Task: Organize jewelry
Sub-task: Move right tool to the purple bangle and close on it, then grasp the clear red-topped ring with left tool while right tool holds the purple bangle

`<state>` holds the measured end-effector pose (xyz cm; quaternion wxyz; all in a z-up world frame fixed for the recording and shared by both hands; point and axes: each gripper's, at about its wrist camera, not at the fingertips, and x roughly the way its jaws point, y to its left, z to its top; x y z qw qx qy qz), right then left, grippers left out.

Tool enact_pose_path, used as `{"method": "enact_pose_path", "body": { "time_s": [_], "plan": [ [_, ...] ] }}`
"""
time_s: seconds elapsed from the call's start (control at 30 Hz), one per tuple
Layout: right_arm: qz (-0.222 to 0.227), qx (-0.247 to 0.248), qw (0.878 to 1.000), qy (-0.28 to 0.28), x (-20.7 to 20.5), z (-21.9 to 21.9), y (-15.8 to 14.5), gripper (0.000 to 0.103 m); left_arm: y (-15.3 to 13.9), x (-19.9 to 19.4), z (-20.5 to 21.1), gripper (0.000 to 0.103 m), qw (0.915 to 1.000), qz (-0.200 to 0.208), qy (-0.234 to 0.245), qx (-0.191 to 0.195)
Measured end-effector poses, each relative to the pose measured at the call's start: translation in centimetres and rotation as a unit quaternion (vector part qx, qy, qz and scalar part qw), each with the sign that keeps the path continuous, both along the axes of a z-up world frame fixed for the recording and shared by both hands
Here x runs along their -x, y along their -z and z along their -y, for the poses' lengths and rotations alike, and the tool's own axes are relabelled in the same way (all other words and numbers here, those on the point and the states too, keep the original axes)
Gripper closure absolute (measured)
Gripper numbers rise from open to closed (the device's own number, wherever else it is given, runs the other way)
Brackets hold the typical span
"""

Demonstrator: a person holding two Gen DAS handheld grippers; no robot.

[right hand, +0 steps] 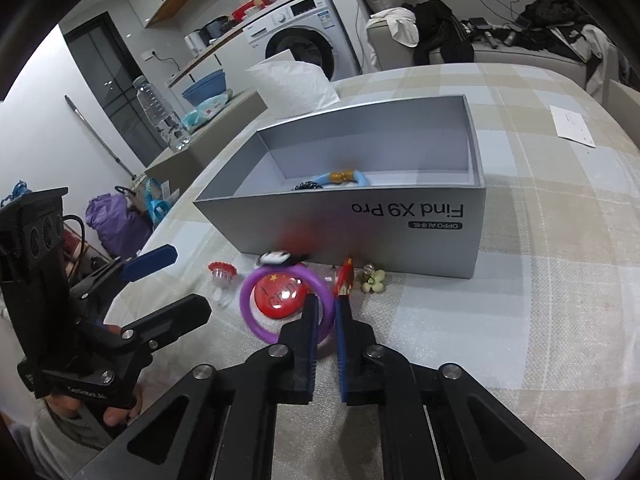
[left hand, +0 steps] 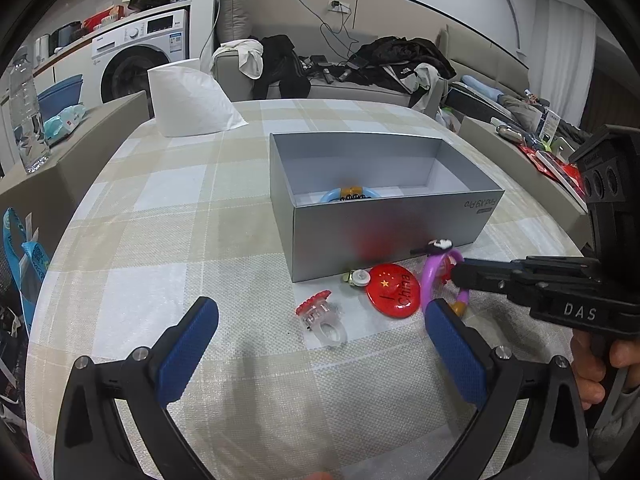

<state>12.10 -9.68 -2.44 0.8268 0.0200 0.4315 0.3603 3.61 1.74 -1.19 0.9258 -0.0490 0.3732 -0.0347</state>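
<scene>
A grey box (left hand: 384, 232) (right hand: 360, 216) stands on the checked table and holds a blue bracelet (left hand: 340, 196) (right hand: 344, 178) and a black beaded piece. In front of it lie a red China badge (left hand: 394, 290) (right hand: 280, 294), a clear ring with a red top (left hand: 320, 316) (right hand: 221, 274), a small flower charm (right hand: 374, 280) and a red ornament (right hand: 345, 278). My right gripper (right hand: 326, 312) (left hand: 456, 274) is shut on a purple bracelet (right hand: 256, 320) (left hand: 432, 276) with a panda charm, held just above the badge. My left gripper (left hand: 320, 316) is open, hovering before the clear ring.
A white tissue pack (left hand: 192, 100) (right hand: 296, 84) stands behind the box. A white card (right hand: 572, 124) lies at the table's far right. A water bottle (left hand: 26, 116) stands on a side cabinet to the left. A sofa with clothes (left hand: 332, 64) is behind the table.
</scene>
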Motion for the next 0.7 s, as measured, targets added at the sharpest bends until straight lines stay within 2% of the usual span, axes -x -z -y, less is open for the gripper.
{"method": "enact_pose_path", "body": {
  "time_s": [0.27, 0.6, 0.67, 0.7],
  "plan": [
    [0.026, -0.052, 0.998, 0.020, -0.3, 2.1, -1.3, 0.096, 0.2, 0.0, 0.2, 0.002, 1.0000, -0.003, 0.000, -0.005],
    [0.025, -0.071, 0.997, 0.024, -0.6, 3.0, -1.2, 0.096, 0.6, -0.6, -0.1, 0.003, 0.9993, -0.035, -0.008, -0.009],
    [0.023, -0.073, 0.997, 0.022, -0.6, 3.0, -1.1, 0.096, 0.7, -0.7, -0.3, 0.004, 0.9992, -0.040, -0.005, -0.005],
    [0.024, -0.074, 0.997, 0.022, -0.5, 3.0, -1.2, 0.096, 0.8, -0.7, -0.3, 0.009, 0.9992, -0.041, -0.002, -0.001]
  ]
}}
